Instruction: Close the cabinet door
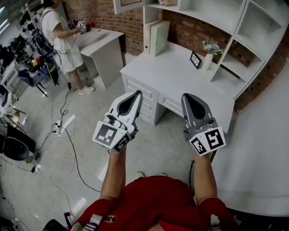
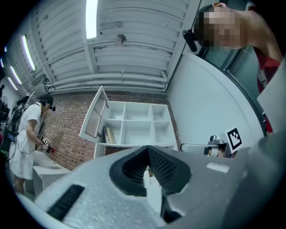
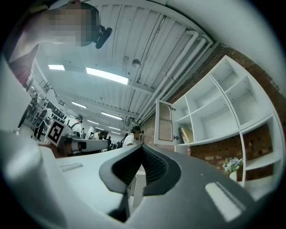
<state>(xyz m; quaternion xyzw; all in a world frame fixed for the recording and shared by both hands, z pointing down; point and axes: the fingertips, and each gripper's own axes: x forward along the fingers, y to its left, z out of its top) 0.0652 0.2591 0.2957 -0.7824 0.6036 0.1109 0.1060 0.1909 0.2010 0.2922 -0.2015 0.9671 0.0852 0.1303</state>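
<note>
The white cabinet door (image 1: 128,5) stands swung open at the top left of the white shelf unit (image 1: 235,31) above the desk. In the left gripper view the door (image 2: 94,115) hangs out to the left of the shelves, and books stand just behind it. The right gripper view shows the same door (image 3: 164,121) edge-on, with its glass panel. Both grippers are held up side by side in front of the desk, well short of the door. My left gripper (image 1: 135,94) is shut and empty. My right gripper (image 1: 187,96) also looks shut, with nothing in it.
A white desk (image 1: 180,76) with drawers stands ahead, bearing two binders (image 1: 156,37), a small picture frame (image 1: 195,59) and a vase of flowers (image 1: 208,54). Another person (image 1: 61,34) stands at a second desk (image 1: 101,43) on the left. Cables (image 1: 63,135) lie on the floor.
</note>
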